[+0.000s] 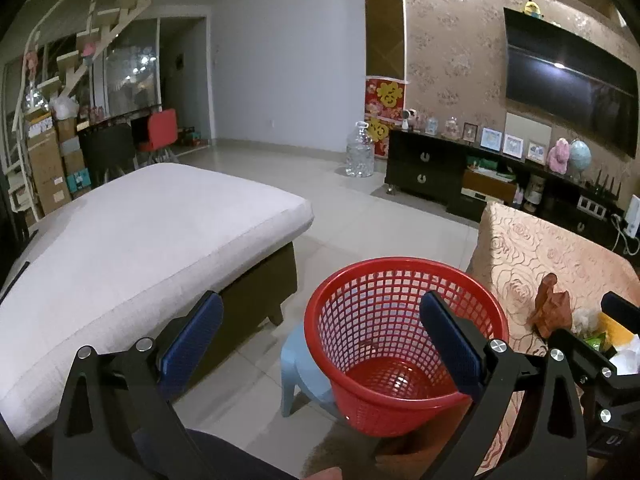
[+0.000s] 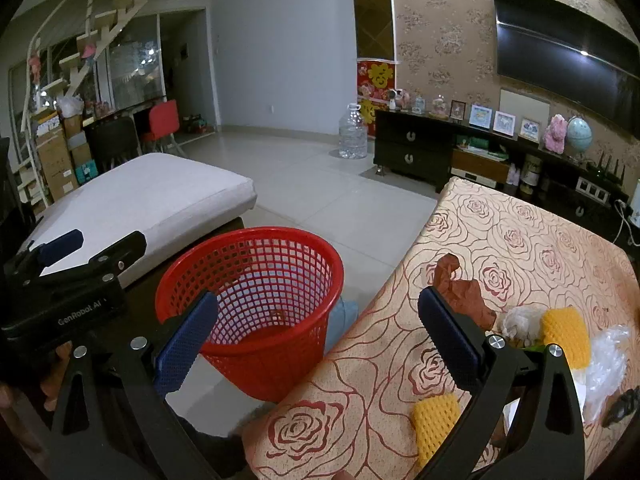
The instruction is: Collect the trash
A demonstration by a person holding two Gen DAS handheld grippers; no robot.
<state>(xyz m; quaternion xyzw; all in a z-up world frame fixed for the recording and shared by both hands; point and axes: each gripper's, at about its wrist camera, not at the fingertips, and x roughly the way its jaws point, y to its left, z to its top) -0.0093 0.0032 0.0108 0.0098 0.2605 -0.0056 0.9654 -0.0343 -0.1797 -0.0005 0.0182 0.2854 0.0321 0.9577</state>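
A red mesh basket stands on a pale blue stool beside the table; it also shows in the right wrist view. My left gripper is open and empty above the basket's near left side. My right gripper is open and empty over the table's near left edge. Trash lies on the table: a brown crumpled wrapper, a white wad, two yellow foam nets and clear plastic.
The table has a rose-pattern cloth. A sofa with a white cushion is left of the basket. A dark TV cabinet and a water jug stand at the far wall across the tiled floor.
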